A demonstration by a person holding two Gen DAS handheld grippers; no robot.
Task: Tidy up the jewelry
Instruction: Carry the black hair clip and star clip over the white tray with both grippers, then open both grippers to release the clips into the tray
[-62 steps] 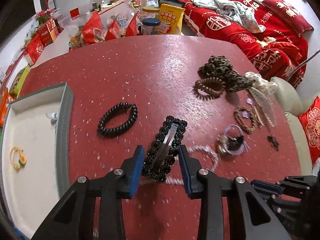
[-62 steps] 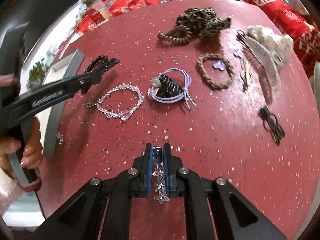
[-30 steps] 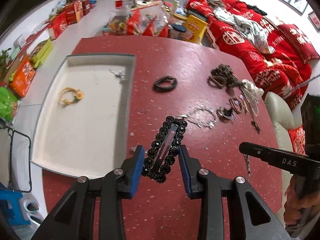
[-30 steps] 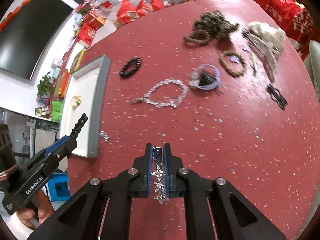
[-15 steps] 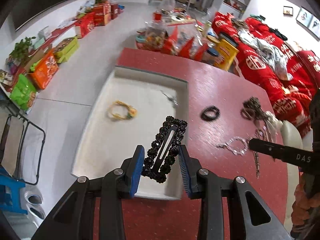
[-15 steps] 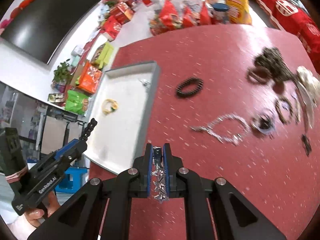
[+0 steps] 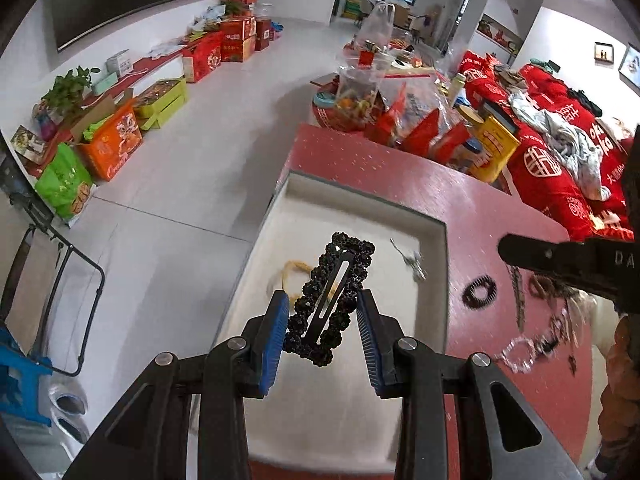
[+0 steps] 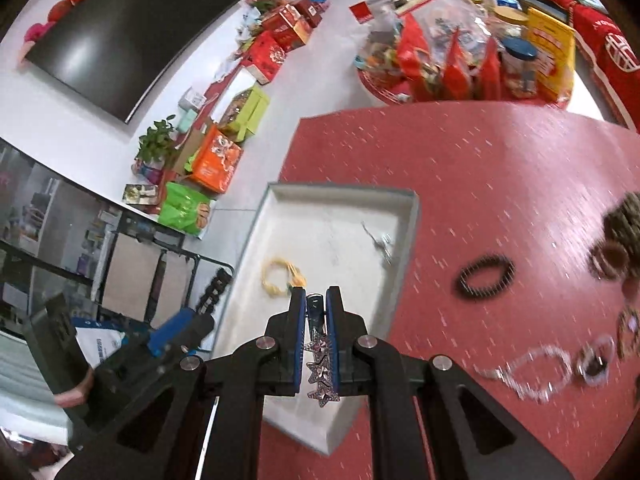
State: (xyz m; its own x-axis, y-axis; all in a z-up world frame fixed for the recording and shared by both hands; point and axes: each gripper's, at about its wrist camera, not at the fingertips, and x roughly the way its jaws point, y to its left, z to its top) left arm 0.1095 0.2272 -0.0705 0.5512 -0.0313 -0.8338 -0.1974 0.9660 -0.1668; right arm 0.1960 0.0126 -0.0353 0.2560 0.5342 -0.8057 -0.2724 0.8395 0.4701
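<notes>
My left jaws [image 7: 323,318] stand part-open, their blue pads pressing the long edges of a black rectangular hair clip studded with dark beads [image 7: 330,298]; it is held by its lower half, so the upper end projects forward over the tray. My right jaws [image 8: 316,332] are nearly closed on a narrow silver clip set with small star-shaped ornaments [image 8: 320,364], gripped edge-on because the piece is so thin.

Both held pieces hang above the shallow white rectangular tray with a grey rim [image 7: 444,264], which sits at the corner of the red speckled surface [image 8: 500,184]. I judge this to be the carrying step just before release: the tray is the collecting place, and both pieces are held out over it.

Already lying in the tray are a yellow ring-shaped hair tie [image 8: 276,278] and a small silver trinket [image 8: 380,242], too blurred to identify further.

Not yet gathered, well apart from the tray on the surface: a black coiled hair band [image 8: 486,276], a clear beaded bracelet [image 8: 532,374] and a brown patterned scrunchie [image 8: 624,220].
</notes>
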